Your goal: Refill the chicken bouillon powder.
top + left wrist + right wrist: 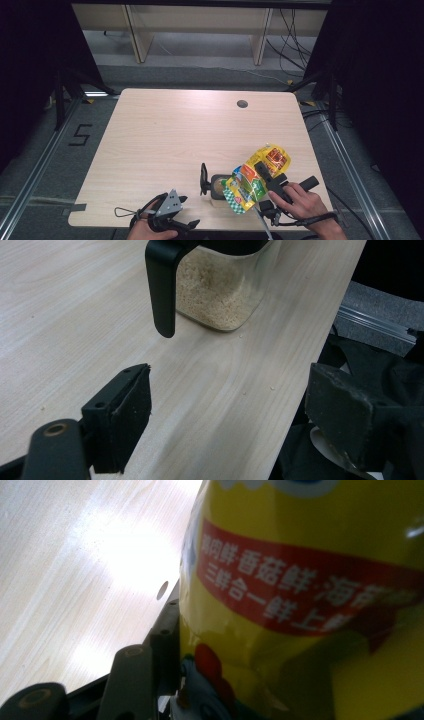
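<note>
The right gripper point(264, 172) clasped a yellow pouch point(252, 181) tilted over a clear jar point(218, 185) of pale granules near the worktop's point(165, 135) near right edge. A red band on the pouch point(300, 595) carried white Chinese characters, among them 香菇鲜. The left gripper point(227, 415) rested at the near edge, jaws apart and empty, beside the jar's black handle point(162, 285).

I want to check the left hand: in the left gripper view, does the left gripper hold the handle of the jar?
No: the left gripper stands open, apart from the jar and its black handle.
</note>
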Motion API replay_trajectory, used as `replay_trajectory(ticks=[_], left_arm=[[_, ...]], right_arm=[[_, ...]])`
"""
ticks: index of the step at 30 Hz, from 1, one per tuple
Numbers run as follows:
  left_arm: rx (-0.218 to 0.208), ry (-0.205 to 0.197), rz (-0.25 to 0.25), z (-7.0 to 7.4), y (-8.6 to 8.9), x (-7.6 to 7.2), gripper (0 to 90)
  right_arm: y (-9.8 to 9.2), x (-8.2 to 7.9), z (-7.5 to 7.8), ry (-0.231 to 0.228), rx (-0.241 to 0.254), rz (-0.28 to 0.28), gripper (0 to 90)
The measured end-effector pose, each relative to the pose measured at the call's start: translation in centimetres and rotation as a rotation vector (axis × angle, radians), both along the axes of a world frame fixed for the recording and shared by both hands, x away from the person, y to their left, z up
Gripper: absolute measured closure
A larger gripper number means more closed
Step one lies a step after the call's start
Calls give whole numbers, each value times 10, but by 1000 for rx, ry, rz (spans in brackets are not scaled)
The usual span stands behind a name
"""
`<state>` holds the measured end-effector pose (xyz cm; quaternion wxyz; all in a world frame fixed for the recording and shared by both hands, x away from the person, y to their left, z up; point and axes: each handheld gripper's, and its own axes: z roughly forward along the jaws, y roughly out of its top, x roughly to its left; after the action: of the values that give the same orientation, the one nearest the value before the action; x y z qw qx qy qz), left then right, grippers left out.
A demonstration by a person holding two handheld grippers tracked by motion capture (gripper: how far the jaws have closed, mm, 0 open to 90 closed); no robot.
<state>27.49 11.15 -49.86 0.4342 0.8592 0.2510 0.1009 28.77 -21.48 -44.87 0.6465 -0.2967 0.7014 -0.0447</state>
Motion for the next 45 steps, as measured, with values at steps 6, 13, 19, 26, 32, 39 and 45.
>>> replay_trajectory(ticks=[6, 13, 19, 26, 32, 39, 45], left_arm=[[-22, 9, 4, -1, -1, -1, 183], [-17, 6, 5, 0, -1, -1, 183], [-17, 6, 6, 0, -1, -1, 183], [-17, 6, 5, 0, -1, -1, 183], [-16, 4, 8, 0, -1, -1, 183], [-20, 6, 7, -1, -1, -1, 183], [-20, 6, 7, -1, -1, -1, 183]], right_arm=[[-1, -1, 0, 0, 20, -4, 500], [-1, -1, 2, -1, 1, -2, 501], [-1, -1, 0, -7, 14, -5, 501], [-1, -1, 1, -3, 1, 2, 501], [0, -1, 2, 1, -1, 1, 500], [-1, -2, 2, 1, 2, 1, 501], [-1, -2, 2, 2, 0, 0, 501]])
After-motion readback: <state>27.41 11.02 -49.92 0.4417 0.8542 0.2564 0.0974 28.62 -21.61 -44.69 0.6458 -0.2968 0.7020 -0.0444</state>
